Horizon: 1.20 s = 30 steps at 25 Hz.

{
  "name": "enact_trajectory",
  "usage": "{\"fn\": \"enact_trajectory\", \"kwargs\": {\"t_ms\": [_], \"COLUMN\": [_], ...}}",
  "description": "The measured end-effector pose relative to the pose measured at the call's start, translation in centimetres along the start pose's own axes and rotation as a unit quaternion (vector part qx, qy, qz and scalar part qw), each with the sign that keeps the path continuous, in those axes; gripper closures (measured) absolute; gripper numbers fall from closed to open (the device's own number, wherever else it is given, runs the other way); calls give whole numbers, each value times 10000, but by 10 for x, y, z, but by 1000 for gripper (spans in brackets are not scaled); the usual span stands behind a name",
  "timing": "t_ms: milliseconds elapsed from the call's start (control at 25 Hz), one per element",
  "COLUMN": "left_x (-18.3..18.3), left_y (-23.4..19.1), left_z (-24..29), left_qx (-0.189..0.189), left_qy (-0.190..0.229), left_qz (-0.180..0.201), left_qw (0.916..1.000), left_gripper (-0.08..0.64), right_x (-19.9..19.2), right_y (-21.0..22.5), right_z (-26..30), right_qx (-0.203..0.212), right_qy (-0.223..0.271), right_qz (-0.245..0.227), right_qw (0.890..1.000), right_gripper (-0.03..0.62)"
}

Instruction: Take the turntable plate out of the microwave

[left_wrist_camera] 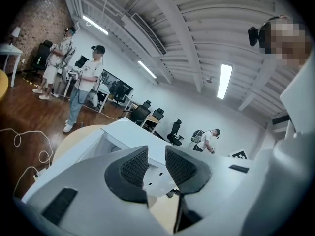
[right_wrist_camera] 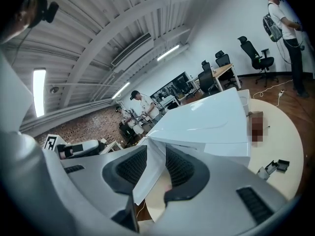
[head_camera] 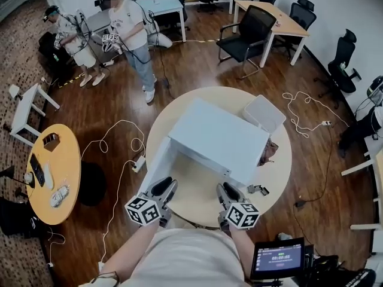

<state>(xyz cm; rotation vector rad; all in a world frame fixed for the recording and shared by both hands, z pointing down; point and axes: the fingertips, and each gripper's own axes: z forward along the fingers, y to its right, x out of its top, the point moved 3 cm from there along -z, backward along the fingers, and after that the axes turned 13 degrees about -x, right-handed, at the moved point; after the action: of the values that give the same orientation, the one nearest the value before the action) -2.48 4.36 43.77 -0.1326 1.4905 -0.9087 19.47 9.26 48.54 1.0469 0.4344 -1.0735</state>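
We cannot make out the turntable plate in any view. The white microwave (head_camera: 218,137) stands just ahead of both tongs on the round table (head_camera: 200,187). Its door (head_camera: 157,163) swings open towards us, just in front of the left tongs (left_wrist_camera: 156,165). These are spread, with nothing between the pads. The right tongs (right_wrist_camera: 156,167) are spread too and pinch nothing. The door's edge shows beyond their gap. A small black clip (head_camera: 258,190) lies just right of them.
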Motion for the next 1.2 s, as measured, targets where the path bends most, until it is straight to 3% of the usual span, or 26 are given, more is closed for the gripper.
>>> {"fn": "enact_trajectory", "kwargs": {"t_ms": [320,400,560,880,1200], "left_x": [5,6,7,13,17], "left_y": [-13,-19,-27,-39,-43], "left_z": [3,4,7,21,34], "left_qx": [-28,-72,-192,-546,-813], "left_qy": [-306,-454,-744,-1213,-1568], "left_qz": [140,230,265,562,928], "left_qw": [9994,9987,9967,9895,9799], "left_gripper": [463,463,463,463,463], "right_x": [-19,-22,-30,-54,-70], "right_y": [-11,-10,-6,2,21], "right_z": [41,52,73,123,171], "right_qx": [-180,-254,-419,-714,-1096], "right_qy": [-228,-208,-155,31,61], "right_qz": [285,556,1278,2131,2417], "right_qw": [9992,9979,9908,9744,9641], "right_gripper": [470,470,470,471,471]}}
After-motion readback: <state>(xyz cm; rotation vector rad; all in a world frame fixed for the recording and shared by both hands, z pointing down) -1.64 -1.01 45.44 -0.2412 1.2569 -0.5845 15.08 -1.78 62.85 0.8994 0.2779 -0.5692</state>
